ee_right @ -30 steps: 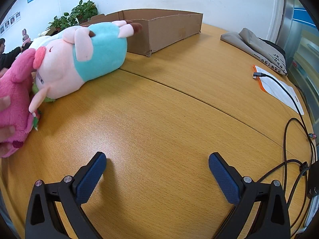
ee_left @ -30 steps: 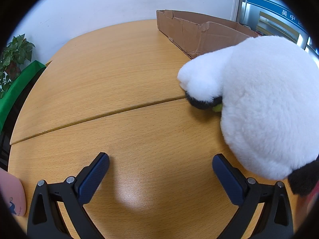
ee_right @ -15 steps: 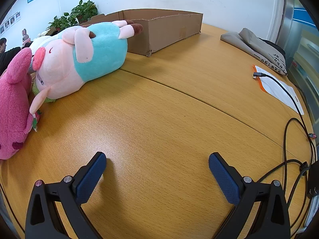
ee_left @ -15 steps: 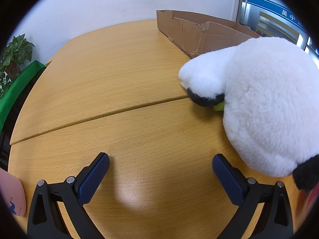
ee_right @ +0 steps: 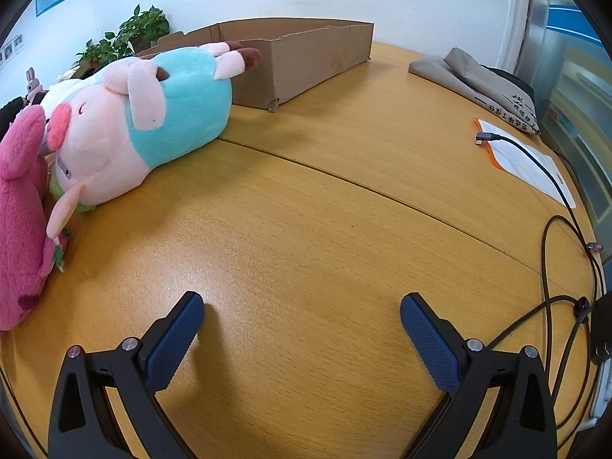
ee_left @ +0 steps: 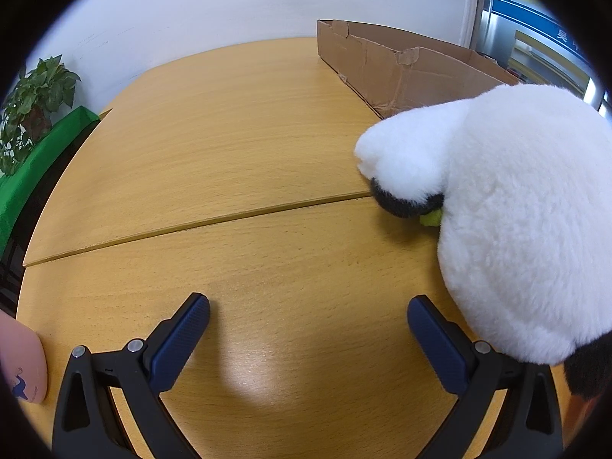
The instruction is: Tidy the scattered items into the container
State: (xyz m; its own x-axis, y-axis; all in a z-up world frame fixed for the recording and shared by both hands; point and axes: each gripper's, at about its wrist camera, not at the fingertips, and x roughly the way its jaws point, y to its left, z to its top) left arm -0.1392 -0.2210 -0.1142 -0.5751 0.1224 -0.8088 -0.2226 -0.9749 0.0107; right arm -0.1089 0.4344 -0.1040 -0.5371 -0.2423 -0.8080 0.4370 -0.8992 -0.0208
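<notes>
A large white plush toy (ee_left: 520,210) with black paws lies at the right of the left wrist view, close beside my open left gripper (ee_left: 308,317), whose right finger almost touches it. Behind it stands a shallow cardboard box (ee_left: 386,65). In the right wrist view a pink pig plush in a teal shirt (ee_right: 145,122) lies on its side at the left, in front of the cardboard box (ee_right: 306,61). A magenta plush (ee_right: 19,214) lies at the far left edge. My right gripper (ee_right: 302,315) is open over bare table, well right of both toys.
The round wooden table (ee_right: 325,210) has a seam across it. Black cables (ee_right: 550,260), a white and orange sheet (ee_right: 528,160) and a folded grey garment (ee_right: 482,84) lie at the right. A pink object (ee_left: 23,367) sits at the left wrist view's lower left. Potted plants (ee_right: 130,34) stand behind.
A hand at the far left that touched the magenta plush has withdrawn. The white plush has shifted slightly right in the left wrist view. Both grippers stay open and still.
</notes>
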